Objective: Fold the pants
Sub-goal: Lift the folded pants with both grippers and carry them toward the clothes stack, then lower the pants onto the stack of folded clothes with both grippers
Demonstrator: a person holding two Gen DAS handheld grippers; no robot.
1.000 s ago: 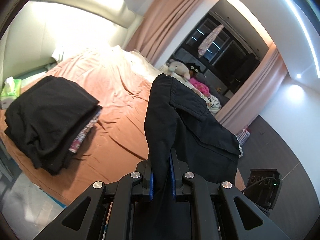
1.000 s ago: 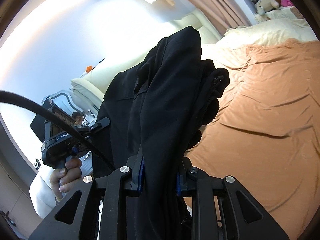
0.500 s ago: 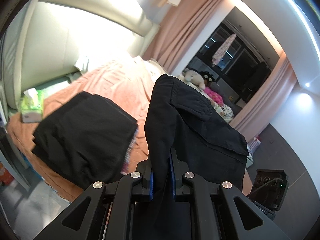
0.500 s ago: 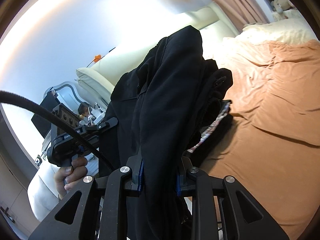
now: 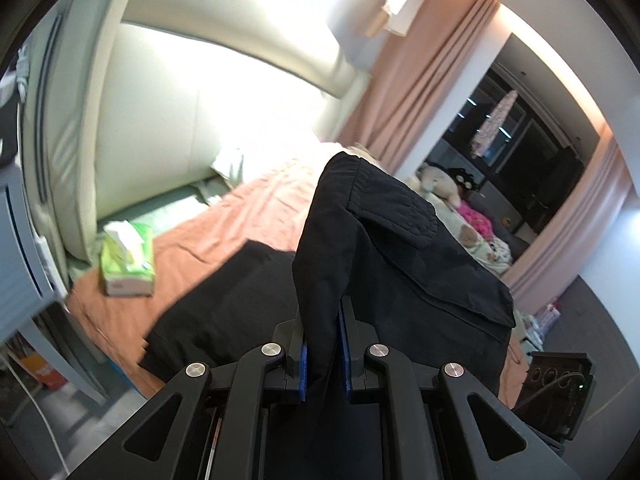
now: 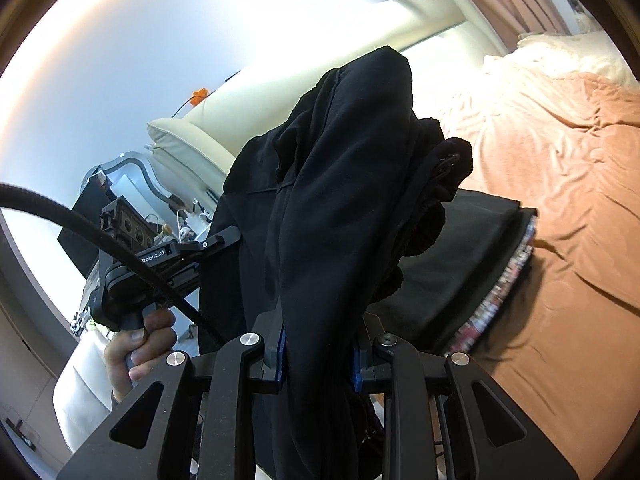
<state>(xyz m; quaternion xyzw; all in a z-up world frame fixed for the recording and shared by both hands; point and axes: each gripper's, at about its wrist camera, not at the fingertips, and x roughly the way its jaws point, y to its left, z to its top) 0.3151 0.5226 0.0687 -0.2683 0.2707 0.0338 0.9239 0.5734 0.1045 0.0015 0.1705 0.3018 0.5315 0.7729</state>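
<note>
Black pants (image 5: pixel 384 248) hang in the air between both grippers, above the bed. My left gripper (image 5: pixel 323 354) is shut on a fold of the pants; a flapped pocket shows on the cloth ahead. My right gripper (image 6: pixel 318 354) is shut on a thick bunch of the same pants (image 6: pixel 344 184), which drape over its fingers. The left gripper with the hand that holds it shows in the right wrist view (image 6: pixel 160 268), left of the cloth. A stack of folded dark clothes (image 5: pixel 224 304) lies on the bed just below; it also shows in the right wrist view (image 6: pixel 472 264).
The bed has an orange sheet (image 6: pixel 568 184) and a cream padded headboard (image 5: pixel 168 120). A green tissue box (image 5: pixel 126 258) sits near the bed corner. Soft toys (image 5: pixel 440 186) lie at the far side. A black device (image 5: pixel 556 392) stands on the floor at right.
Both grippers have carried the pants towards the headboard end of the bed. The folded stack now lies right under and behind the hanging pants. The grips are unchanged.
</note>
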